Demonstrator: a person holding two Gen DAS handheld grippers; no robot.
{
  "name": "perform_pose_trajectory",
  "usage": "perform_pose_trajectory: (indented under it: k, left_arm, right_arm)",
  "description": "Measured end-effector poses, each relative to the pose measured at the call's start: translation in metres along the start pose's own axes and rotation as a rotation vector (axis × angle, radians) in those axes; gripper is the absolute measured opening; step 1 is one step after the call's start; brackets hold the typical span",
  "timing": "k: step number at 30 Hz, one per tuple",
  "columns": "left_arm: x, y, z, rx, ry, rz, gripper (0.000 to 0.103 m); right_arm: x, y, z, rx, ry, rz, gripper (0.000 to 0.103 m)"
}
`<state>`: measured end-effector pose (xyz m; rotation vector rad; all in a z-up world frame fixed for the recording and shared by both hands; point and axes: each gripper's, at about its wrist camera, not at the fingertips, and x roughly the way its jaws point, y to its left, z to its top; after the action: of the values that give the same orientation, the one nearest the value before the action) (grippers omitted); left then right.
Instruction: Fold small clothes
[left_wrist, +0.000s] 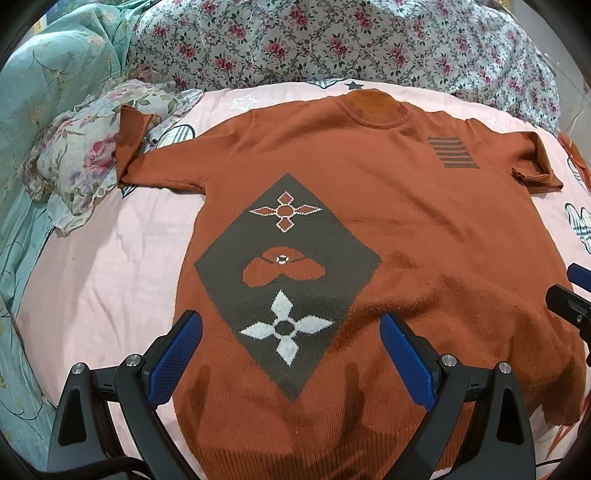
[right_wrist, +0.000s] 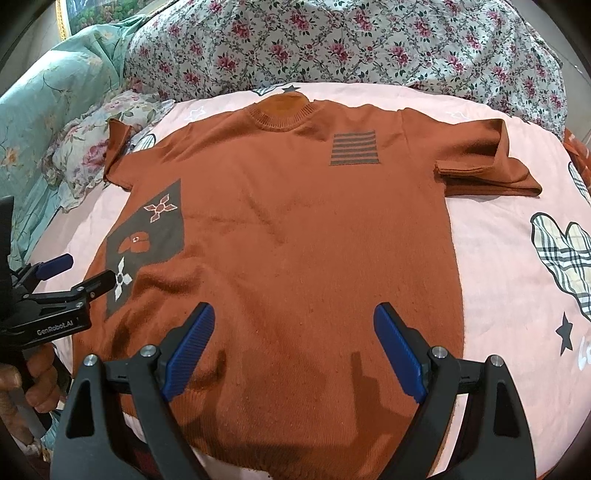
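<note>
Across the pink sheet (left_wrist: 92, 280) I see the rust-orange sweater (left_wrist: 424, 229) spread flat, front up, collar (left_wrist: 373, 110) toward 12 o'clock and hem toward me at 6. Both short sleeves lie out to the sides; the one at 9 o'clock has its cuff turned up against a floral pillow (left_wrist: 66, 162), and the one at 3 o'clock is creased over on itself. On my left-wrist view the grey diamond patch (left_wrist: 288, 280) sits dead centre, with the striped patch (left_wrist: 452, 152) up at 1 o'clock.

My left gripper (left_wrist: 291, 358) hangs over the lower part of the sweater, its jaws spread wide and grasping nothing; the blue pads (left_wrist: 173, 362) straddle the bottom tip of the diamond. My right gripper (right_wrist: 295, 350) is likewise released, fingers wide over plain orange knit near the hem. From the right camera I catch the left gripper at 9 o'clock.

Beyond the collar, at 12 o'clock, a floral quilt (right_wrist: 332, 44) is heaped up, and a teal blanket (left_wrist: 44, 74) lies at 10 o'clock.
</note>
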<state>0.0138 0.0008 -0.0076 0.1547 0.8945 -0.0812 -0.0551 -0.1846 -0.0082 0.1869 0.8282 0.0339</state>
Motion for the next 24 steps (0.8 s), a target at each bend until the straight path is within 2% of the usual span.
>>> perform_pose_trajectory:
  k: [7,13,18,24]
  left_arm:
    - [0.007,0.000,0.012,-0.037,-0.024,-0.037,0.097]
    - [0.016,0.001,0.018,0.011,-0.018,0.024,0.098]
    - [0.026,0.004,0.026,0.003,-0.001,0.021,0.098]
    - [0.038,0.012,0.040,-0.019,0.014,0.005,0.098]
  right_arm:
    - [0.003,0.001,0.006,0.009,0.016,0.020,0.088]
    - [0.010,-0.008,0.010,0.007,0.022,-0.004,0.088]
    - [0.016,-0.025,0.016,0.046,0.045,-0.009,0.088]
    - [0.014,-0.061,0.031,0.111,-0.021,-0.035,0.088]
